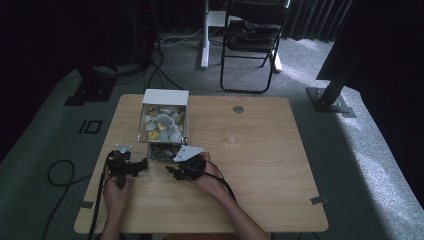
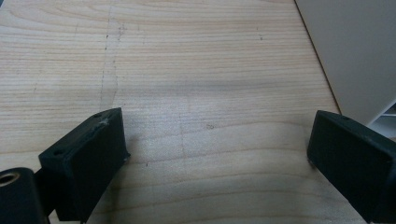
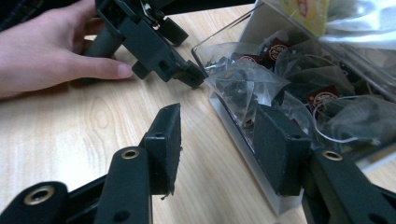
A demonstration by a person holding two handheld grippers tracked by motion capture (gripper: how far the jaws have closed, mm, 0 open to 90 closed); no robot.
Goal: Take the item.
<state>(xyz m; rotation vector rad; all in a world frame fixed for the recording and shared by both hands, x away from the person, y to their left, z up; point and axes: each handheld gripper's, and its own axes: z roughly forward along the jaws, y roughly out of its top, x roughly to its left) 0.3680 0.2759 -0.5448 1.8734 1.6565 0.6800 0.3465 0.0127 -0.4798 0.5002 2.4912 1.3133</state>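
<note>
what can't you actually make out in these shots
- Labels on the tea bags: right gripper view, blurred and behind the clear box wall.
- Left gripper jaw gap: high view, too small and dark.
- White box: left gripper view, cut off by the right edge.
- Box contents: high view, too small.

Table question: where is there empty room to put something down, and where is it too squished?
The big bare patch is the table's right half, from the right gripper out to the far edge and up to the small round cap. It is crowded at the left, where the clear box of tea bags and the left gripper sit close together.
</note>
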